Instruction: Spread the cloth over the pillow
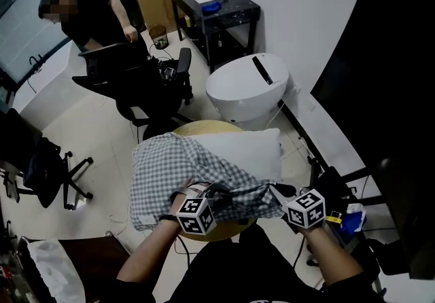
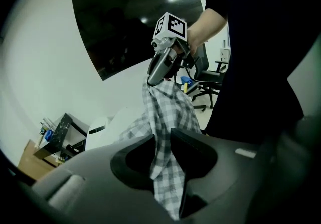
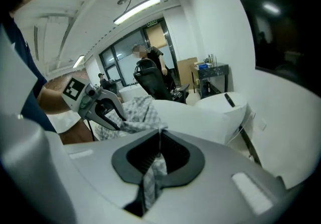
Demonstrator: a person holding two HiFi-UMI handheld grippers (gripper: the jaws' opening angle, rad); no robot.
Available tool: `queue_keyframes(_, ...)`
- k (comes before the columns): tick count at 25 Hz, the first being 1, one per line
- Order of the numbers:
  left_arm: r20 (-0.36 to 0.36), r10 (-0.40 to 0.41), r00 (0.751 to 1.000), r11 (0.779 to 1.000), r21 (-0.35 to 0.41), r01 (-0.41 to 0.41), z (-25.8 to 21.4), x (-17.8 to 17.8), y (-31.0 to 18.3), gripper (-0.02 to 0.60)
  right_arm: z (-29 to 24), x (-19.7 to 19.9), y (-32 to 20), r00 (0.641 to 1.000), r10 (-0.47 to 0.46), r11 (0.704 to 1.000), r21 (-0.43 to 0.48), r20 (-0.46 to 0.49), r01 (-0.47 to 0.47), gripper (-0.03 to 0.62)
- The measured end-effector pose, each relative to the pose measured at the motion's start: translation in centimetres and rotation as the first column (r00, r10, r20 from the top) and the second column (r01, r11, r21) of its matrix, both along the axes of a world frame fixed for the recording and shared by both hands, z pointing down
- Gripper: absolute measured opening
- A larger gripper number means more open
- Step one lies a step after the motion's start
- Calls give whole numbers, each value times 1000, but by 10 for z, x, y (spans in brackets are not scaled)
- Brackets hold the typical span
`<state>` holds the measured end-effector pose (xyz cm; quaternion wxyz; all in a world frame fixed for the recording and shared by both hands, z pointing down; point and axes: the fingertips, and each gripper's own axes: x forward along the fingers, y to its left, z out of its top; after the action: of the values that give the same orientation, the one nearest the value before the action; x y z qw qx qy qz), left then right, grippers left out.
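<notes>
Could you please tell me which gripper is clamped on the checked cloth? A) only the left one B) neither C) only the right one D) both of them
D: the checked cloth is pinched between the jaws of the left gripper and of the right gripper, as each gripper's own view shows.

The cloth (image 1: 170,172) is covering the left half of the pillow (image 1: 255,149), and together they are hiding most of the round worktop (image 1: 204,126) beneath. Its folds are swallowing the tips of the left tool (image 1: 219,194) and the right tool (image 1: 275,191). Things on the far black desk (image 1: 234,6) are showing too small to tell.
</notes>
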<state>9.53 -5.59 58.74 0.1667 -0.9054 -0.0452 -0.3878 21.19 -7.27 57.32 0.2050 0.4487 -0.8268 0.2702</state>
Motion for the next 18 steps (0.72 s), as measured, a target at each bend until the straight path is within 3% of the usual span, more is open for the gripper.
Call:
queue_keyframes(7, -45, -74, 996, 996, 50, 77, -20, 1, -29, 89, -17, 39, -51, 974, 2, 991, 129, -228, 28, 12)
queue_keyframes(18, -31, -218, 975, 974, 50, 219, -21, -13, -77, 89, -13, 98, -136, 921, 19, 987, 154, -390, 44, 11)
